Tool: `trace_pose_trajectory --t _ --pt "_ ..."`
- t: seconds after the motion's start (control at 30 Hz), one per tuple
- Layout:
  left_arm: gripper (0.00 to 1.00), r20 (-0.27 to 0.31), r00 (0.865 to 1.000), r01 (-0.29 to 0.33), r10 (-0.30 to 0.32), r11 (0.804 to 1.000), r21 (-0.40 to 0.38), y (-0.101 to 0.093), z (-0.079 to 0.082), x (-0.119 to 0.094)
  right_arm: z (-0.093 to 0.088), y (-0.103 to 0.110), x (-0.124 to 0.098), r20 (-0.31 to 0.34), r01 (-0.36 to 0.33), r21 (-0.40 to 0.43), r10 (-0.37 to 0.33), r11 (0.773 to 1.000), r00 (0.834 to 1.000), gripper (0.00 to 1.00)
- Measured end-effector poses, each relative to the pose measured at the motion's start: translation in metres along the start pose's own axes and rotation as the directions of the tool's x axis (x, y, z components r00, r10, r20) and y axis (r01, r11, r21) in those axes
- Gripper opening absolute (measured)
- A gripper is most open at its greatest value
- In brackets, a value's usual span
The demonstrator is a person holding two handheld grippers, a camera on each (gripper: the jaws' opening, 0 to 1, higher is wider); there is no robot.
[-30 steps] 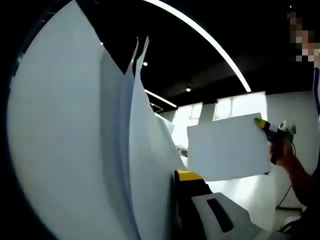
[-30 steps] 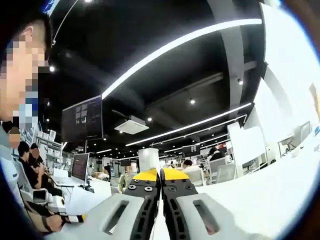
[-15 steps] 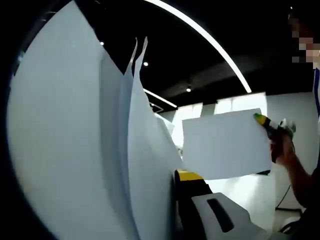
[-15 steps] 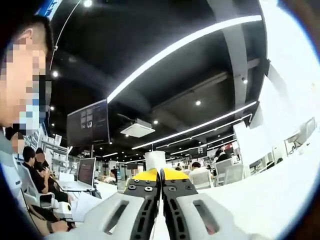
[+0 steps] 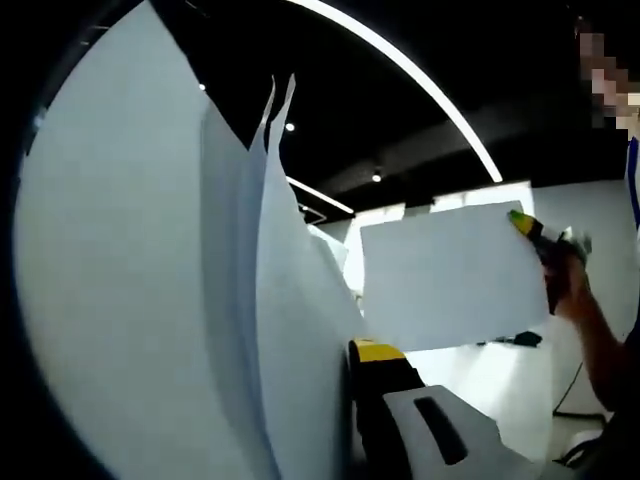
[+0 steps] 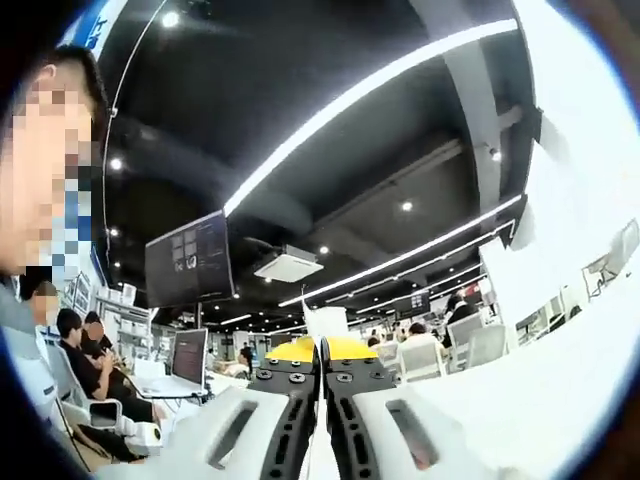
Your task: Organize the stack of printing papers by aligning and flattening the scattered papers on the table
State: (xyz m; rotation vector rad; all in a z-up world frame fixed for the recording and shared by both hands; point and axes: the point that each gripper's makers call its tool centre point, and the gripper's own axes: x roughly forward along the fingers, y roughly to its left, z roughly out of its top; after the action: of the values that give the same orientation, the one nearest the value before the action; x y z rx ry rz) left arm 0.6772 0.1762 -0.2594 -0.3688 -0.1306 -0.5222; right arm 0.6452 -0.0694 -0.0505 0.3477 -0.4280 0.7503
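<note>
Two tools pinch smooth white paper: left (image 5: 352, 420) a curling stack (image 5: 190, 300), right (image 6: 322, 400) one flat sheet (image 5: 450, 275).

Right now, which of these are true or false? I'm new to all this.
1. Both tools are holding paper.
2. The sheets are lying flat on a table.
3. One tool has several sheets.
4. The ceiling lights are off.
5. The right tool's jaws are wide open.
1. True: the left gripper is shut on several sheets, and the right gripper clamps a single sheet.
2. False: they are held up in the air, standing on edge.
3. True: the sheets in the left gripper fan apart at their top edges.
4. False: a long strip light glows across the dark ceiling.
5. False: in the right gripper view the jaws are closed together on a thin paper edge.
</note>
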Motion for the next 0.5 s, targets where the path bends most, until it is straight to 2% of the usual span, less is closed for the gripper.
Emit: trace_pose_trajectory --t 0.07,0.2,0.5 --pt "0.09 -0.001 1.0 -0.001 0.001 1.0 0.002 0.0 0.0 0.0 0.002 0.004 0.001 0.007 -0.024 0.033 0.024 0.999 1.0 0.0" --pt "0.09 -0.002 1.0 -0.002 0.002 1.0 0.003 0.0 0.0 0.0 0.003 0.015 0.004 -0.005 -0.056 -0.014 0.056 0.998 0.998 0.0" --pt "0.09 -0.004 1.0 -0.002 0.002 1.0 0.005 0.0 -0.001 0.0 0.01 0.027 0.003 0.013 -0.1 0.004 0.1 0.995 0.995 0.0"
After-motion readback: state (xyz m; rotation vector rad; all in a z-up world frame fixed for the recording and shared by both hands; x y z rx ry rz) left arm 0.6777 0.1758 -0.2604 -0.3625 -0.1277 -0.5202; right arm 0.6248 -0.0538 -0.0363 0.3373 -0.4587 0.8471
